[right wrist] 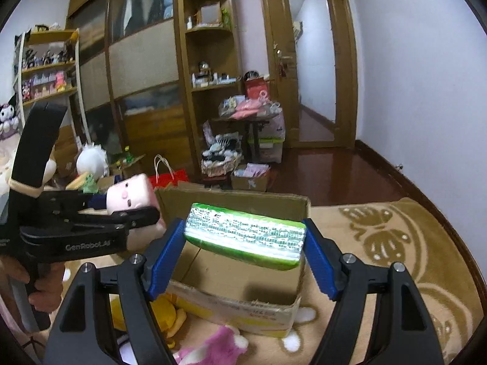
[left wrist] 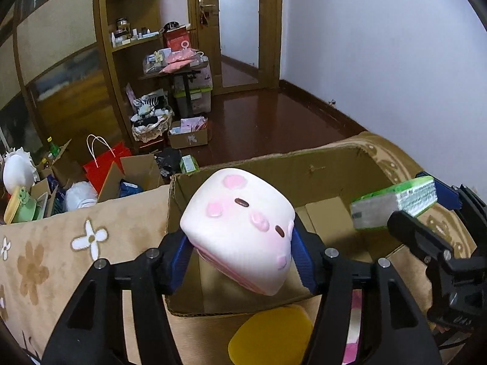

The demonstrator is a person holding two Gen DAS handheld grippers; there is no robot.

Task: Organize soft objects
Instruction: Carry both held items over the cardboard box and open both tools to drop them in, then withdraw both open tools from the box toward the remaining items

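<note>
Left gripper [left wrist: 243,261] clamps the pink-faced squishy cube [left wrist: 240,228], right gripper [right wrist: 245,252] pinches a green tissue pack [right wrist: 246,238] — both hover over the open cardboard box [left wrist: 319,164] on the floral blanket [left wrist: 61,243], probably poised for dropping in.

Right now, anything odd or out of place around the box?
Nothing damaged or spilled. Both grippers hold items over the cardboard box: left the pink squishy toy, right the green tissue pack, gripped tilted. Yellow plush and pink plush lie outside it.
</note>
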